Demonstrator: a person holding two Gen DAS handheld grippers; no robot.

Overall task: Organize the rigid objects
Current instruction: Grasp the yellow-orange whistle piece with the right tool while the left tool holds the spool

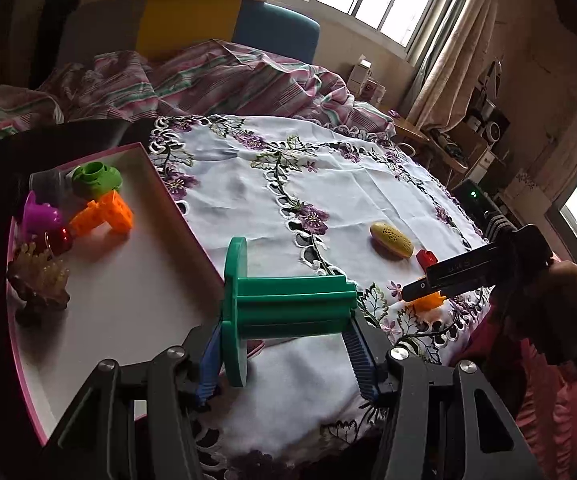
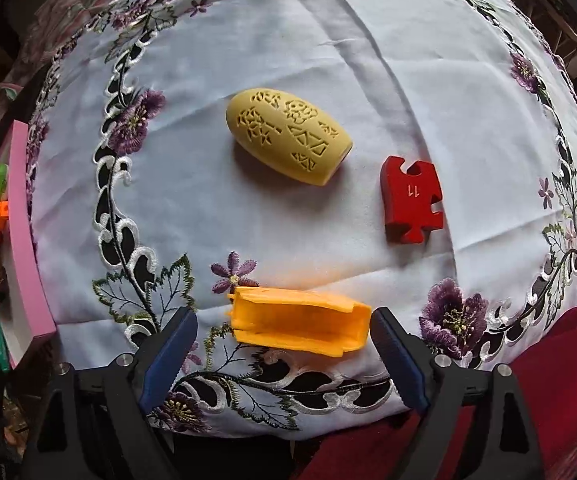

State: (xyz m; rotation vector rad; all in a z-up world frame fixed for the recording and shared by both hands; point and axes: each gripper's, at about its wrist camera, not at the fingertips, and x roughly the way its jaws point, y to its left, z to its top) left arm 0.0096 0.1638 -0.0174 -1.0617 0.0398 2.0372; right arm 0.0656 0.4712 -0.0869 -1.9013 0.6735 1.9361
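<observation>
From the left wrist view, the left gripper [image 1: 284,344] has its fingers clenched on a green spool [image 1: 284,304], one blue pad against the round flange and the other against the far end of the ribbed shaft, so the spool's long axis runs across the gap between the fingers. The spool hangs over the near right edge of the pink-rimmed tray [image 1: 128,304], which sits at the left edge of the bench [image 1: 328,184]. Toward the tray's far left corner lie a green piece [image 1: 96,178], an orange block [image 1: 104,214], a purple piece [image 1: 38,216] and a brown spiky figure [image 1: 38,284]. A short carry leftward would likely put the spool inside.

From the right wrist view, the right gripper [image 2: 284,344] is released, its fingers spread wide on either side of an orange piece [image 2: 300,326] lying at the bench's near edge. The piece's long axis runs from finger to finger; the right pad is just beside its end, the left pad stands apart. Farther in lie a yellow carved shell [image 2: 288,136] and a red puzzle block [image 2: 412,200], both nearer this hand than the other.
</observation>
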